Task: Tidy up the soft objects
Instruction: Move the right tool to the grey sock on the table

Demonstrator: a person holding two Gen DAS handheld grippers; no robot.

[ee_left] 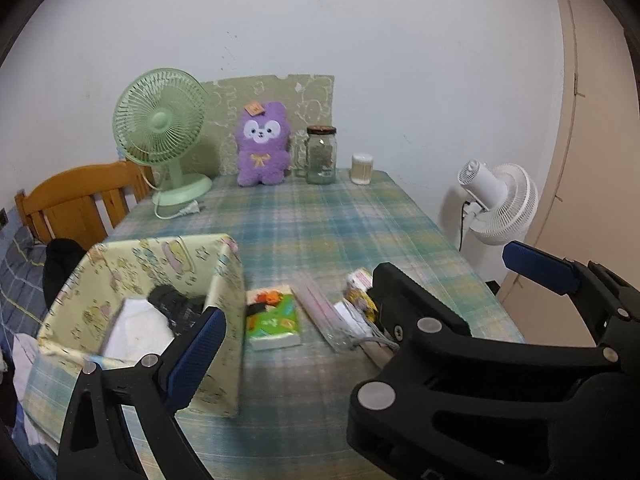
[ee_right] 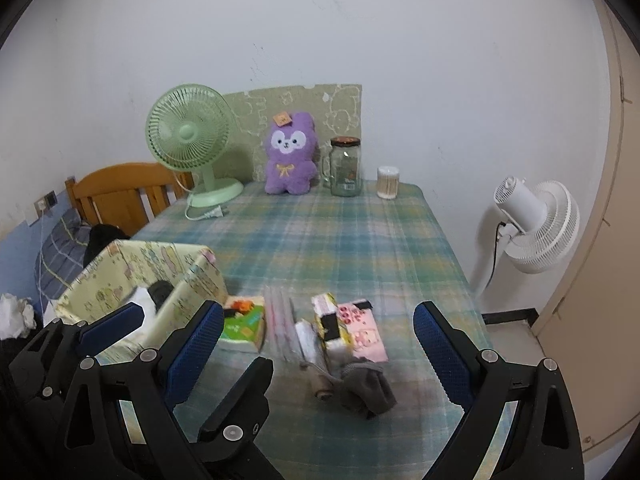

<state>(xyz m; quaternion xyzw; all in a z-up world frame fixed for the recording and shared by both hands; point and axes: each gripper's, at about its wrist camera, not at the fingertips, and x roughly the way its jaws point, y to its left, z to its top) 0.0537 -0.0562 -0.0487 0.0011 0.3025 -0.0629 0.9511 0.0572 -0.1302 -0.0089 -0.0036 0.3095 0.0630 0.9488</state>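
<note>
A yellow patterned fabric bin (ee_left: pixel 224 280) (ee_right: pixel 192 280) stands at the table's near left, holding white and black soft items (ee_left: pixel 160 312). Beside it lie a green tissue pack (ee_left: pixel 272 318) (ee_right: pixel 244 326), a clear pink-striped packet (ee_left: pixel 324 312) (ee_right: pixel 280 320), a yellow-and-pink tissue pack (ee_right: pixel 356 332) and a grey sock (ee_right: pixel 366 388). A purple plush bunny (ee_left: pixel 262 144) (ee_right: pixel 290 154) sits at the far edge. My left gripper (ee_left: pixel 362 300) is open and empty over the items. My right gripper (ee_right: pixel 318 352) is open and empty above the sock. The other gripper crosses each view.
A green desk fan (ee_left: pixel 160 132) (ee_right: pixel 188 136), a glass jar (ee_left: pixel 322 156) (ee_right: pixel 346 168) and a cotton swab tub (ee_left: pixel 362 168) (ee_right: pixel 388 182) stand at the far edge of the plaid table (ee_left: pixel 320 232). A wooden chair (ee_left: pixel 80 200) is left, a white floor fan (ee_left: pixel 500 204) right.
</note>
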